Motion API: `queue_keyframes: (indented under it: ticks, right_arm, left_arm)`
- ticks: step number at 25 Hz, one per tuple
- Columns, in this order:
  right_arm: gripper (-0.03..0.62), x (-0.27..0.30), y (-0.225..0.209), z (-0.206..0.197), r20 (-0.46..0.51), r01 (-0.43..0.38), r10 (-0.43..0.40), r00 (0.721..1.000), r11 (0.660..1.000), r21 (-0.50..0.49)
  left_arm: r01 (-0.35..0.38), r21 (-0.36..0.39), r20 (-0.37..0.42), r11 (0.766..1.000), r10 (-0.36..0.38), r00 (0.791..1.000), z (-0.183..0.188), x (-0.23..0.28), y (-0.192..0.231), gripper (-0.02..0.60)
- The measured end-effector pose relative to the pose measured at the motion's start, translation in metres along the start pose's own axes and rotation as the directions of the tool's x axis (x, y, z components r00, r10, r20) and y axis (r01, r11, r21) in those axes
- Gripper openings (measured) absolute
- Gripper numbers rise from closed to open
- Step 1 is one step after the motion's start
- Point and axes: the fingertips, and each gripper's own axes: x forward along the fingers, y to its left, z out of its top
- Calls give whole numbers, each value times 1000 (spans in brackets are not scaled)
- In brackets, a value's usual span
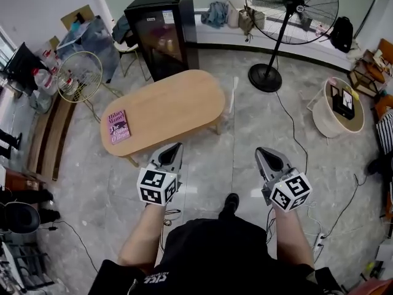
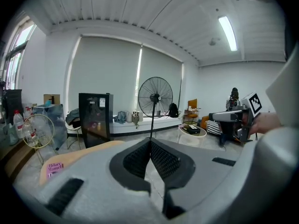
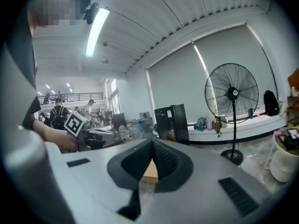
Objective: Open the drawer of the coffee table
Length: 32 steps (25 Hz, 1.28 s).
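Note:
The oval wooden coffee table (image 1: 172, 106) stands ahead of me on the tiled floor; no drawer shows from above. Its light top (image 2: 79, 157) lies past my left jaws in the left gripper view. A strip of it (image 3: 150, 171) peeks between the right jaws. My left gripper (image 1: 172, 150) hangs shut and empty just short of the table's near edge. My right gripper (image 1: 266, 156) is shut and empty too, over bare floor right of the table. In the gripper views both gripper tips (image 2: 150, 141) (image 3: 153, 143) are pressed together.
A pink book (image 1: 119, 126) lies on the table's left end. Behind the table stand a black mini fridge (image 1: 162, 32) and a tall floor fan (image 1: 287, 17). A small fan (image 1: 78, 75) is at left, a round white side table (image 1: 339, 108) at right. A cable (image 1: 288, 121) runs across the floor.

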Motion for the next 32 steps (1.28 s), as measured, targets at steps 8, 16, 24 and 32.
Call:
queue_keyframes:
  ticks: [8, 16, 24, 32]
  right_arm:
    - [5, 22, -67, 0, -46, -95, 96, 994, 995, 21]
    - [5, 83, -85, 7, -92, -173, 172, 981, 985, -6]
    - [6, 181, -53, 25, -174, -265, 250, 952, 962, -68]
    - [5, 247, -28, 34, -255, -344, 306, 917, 931, -119]
  left_arm:
    - [-64, -20, -21, 998, 64, 998, 12, 52, -12, 3]
    - [-110, -73, -6, 991, 110, 994, 9, 82, 21, 3]
    - [-145, -125, 43, 981, 152, 987, 15, 96, 106, 3]
    - [-212, -167, 56, 963, 224, 973, 10, 89, 162, 3]
